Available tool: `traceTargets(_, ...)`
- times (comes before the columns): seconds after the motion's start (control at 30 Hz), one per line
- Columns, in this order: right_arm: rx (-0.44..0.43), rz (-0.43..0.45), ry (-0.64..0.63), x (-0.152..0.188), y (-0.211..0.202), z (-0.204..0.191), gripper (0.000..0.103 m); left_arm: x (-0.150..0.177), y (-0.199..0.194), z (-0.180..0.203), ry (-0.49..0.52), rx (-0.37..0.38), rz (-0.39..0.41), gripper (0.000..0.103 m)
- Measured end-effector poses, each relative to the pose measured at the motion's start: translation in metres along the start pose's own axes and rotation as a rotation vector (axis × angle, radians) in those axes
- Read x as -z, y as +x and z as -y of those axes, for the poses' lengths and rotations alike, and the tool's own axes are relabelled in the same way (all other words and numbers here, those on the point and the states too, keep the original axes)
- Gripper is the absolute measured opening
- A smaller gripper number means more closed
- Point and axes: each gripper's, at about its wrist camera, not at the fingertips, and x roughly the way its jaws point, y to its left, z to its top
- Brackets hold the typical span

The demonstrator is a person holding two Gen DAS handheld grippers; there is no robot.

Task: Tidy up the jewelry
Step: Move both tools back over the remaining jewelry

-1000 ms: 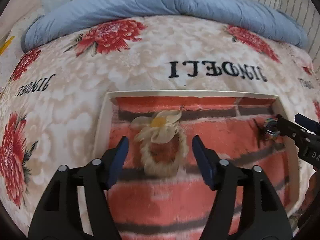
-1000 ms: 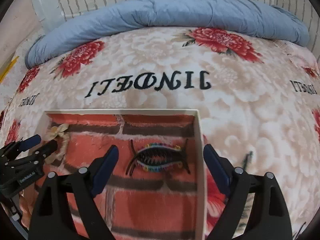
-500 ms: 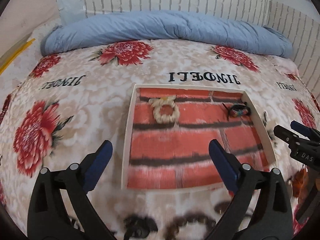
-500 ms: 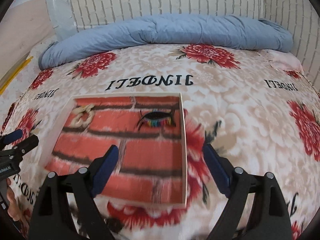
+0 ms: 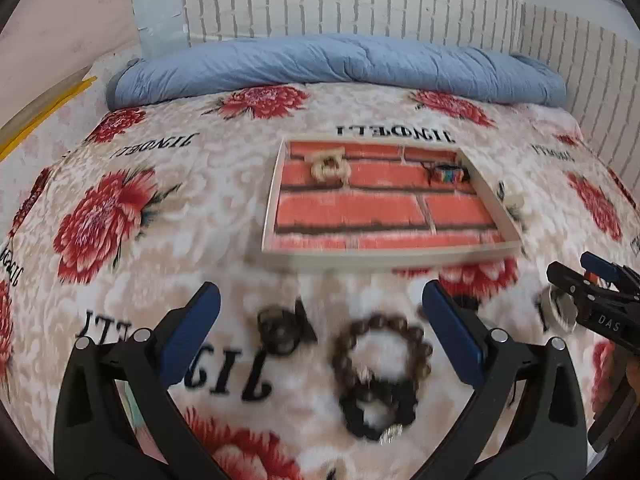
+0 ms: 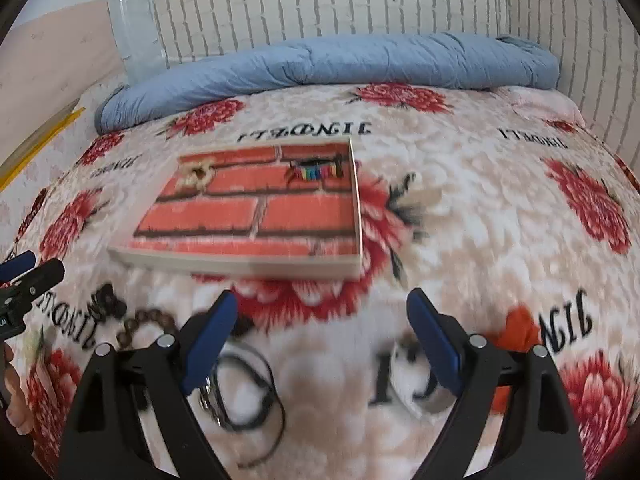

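Two hand-held grippers hover over a rose-print blanket (image 5: 168, 184), both with jaws spread wide and nothing between them. The left gripper (image 5: 320, 328) frames a brown bead bracelet (image 5: 382, 344) and, touching it on the near side, a black bracelet (image 5: 376, 412); a dark ring-shaped piece (image 5: 278, 330) lies just left of the beads. The right gripper (image 6: 322, 336) hangs above a thin black cord loop (image 6: 248, 388) at its left finger, with an orange piece (image 6: 520, 330) just beyond its right finger.

The tray (image 5: 384, 258), lined in a red brick print, lies farther away than both grippers, well apart from them. Two pieces lie in it, both near its far edge: one cream flower ring (image 5: 330, 166) at the far left and one rainbow-striped hair clip (image 5: 448, 172) at the far right. One more pale piece (image 5: 514, 200) lies on the blanket just outside the tray's right wall.

A second ago each gripper stood right over the tray, the left around the flower ring, the right around the clip; both have since drawn back, and the left jaws have widened.
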Motion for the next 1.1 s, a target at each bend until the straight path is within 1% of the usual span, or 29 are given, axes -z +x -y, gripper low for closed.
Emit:
traceTargets(0.13,0.004,0.002,0.000,0.023,-0.005,0.004,0.085,0.023,-0.004,0.004,0.014,-0.022,0.005,0.098)
traceTargets(0.23,0.007,0.008,0.003,0.034,-0.008,0.006,0.085,0.039,0.000,0.002,-0.013,-0.001,-0.027,0.098)
traceTargets(0.3,0.008,0.017,0.004,0.039,-0.011,0.006,0.085,0.048,0.000,0.002,-0.016,0.006,-0.026,0.098)
traceTargets(0.37,0.005,0.031,-0.005,0.044,-0.013,0.004,0.085,0.056,0.000,0.004,-0.008,-0.002,-0.016,0.098)
traceTargets(0.57,0.008,0.055,-0.043,0.057,-0.010,-0.006,0.085,0.068,0.003,0.008,0.004,-0.014,0.014,0.098)
traceTargets(0.73,0.013,0.045,-0.054,0.066,-0.001,-0.011,0.085,0.075,0.013,0.010,0.001,-0.013,0.022,0.098)
traceTargets(0.8,0.015,0.038,-0.059,0.069,0.003,-0.013,0.085,0.079,0.016,0.012,0.013,-0.027,0.026,0.098)
traceTargets(0.9,0.022,0.025,-0.061,0.074,0.010,-0.013,0.085,0.086,0.022,0.010,0.013,-0.033,0.012,0.098)
traceTargets(1.1,0.035,-0.007,-0.061,0.076,0.019,-0.013,0.085,0.094,0.033,-0.001,-0.030,0.009,-0.035,0.097)
